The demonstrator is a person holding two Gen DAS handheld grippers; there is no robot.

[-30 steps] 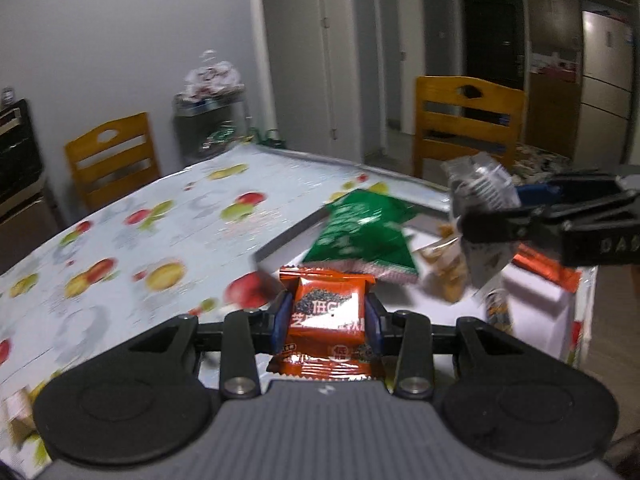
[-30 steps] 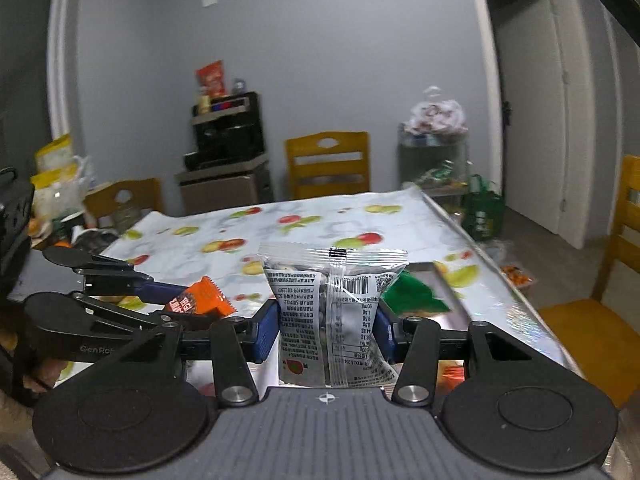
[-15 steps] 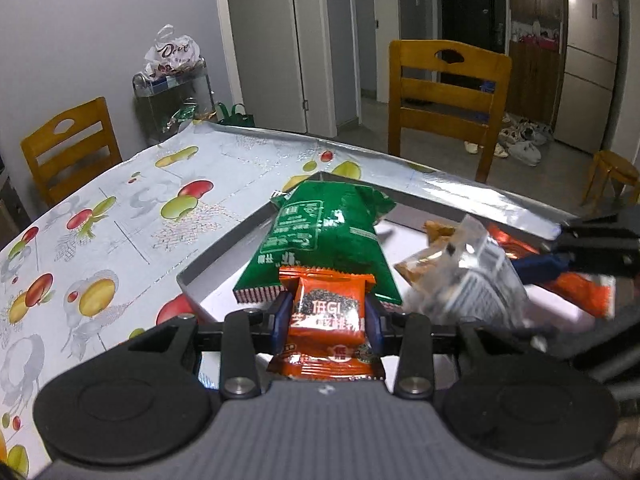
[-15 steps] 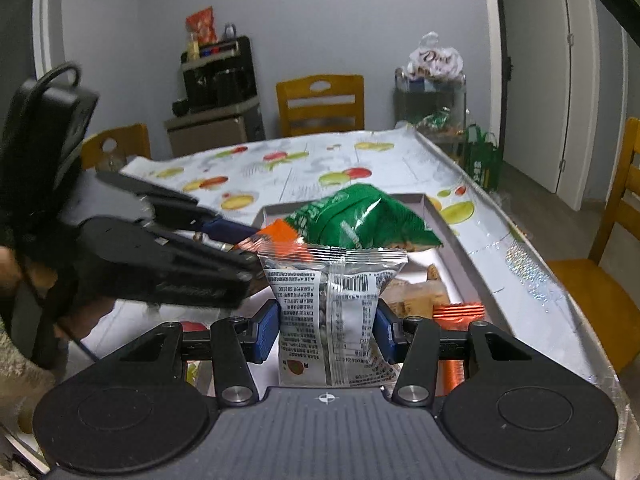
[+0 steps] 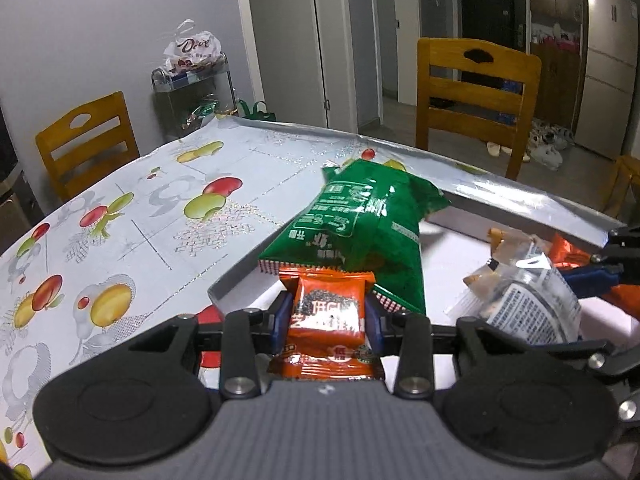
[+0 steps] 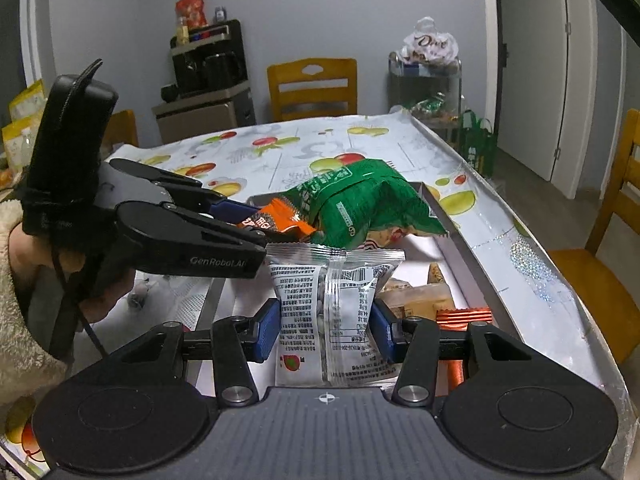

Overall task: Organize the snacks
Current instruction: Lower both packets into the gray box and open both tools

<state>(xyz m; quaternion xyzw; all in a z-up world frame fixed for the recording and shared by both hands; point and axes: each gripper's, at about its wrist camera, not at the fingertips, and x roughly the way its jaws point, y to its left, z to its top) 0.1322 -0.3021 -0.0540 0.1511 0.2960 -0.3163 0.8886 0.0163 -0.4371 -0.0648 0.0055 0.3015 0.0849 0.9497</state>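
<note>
The left gripper [image 5: 326,316] is clamped on a small orange snack packet [image 5: 329,322], its blue pads pressed against both sides of the wrapper at the bottom centre of the left wrist view. Just past it lies a big green snack bag [image 5: 360,228], resting over the near wall of a shallow white tray [image 5: 240,280] and reaching toward the middle of the frame.

The right gripper [image 6: 326,330] is closed around a clear packet with printed labelling [image 6: 330,312], held upright at the lower centre of the right wrist view. In the left wrist view that same packet shows at the right edge of the frame, above the tray floor. Behind it in the tray lie pale beige packets [image 6: 416,300], and an orange wrapper [image 6: 460,316] sits at the lower right beside the tray's right wall.

From the right wrist camera, the left gripper enters from the left of the frame with its orange packet touching the green bag.

The tray sits on a bench [image 5: 120,240] covered in a cloth printed with fruit. Wooden chairs [image 5: 476,84] stand around it, and a metal cart [image 6: 426,84] carrying a white shopping bag stands by the grey wall.
</note>
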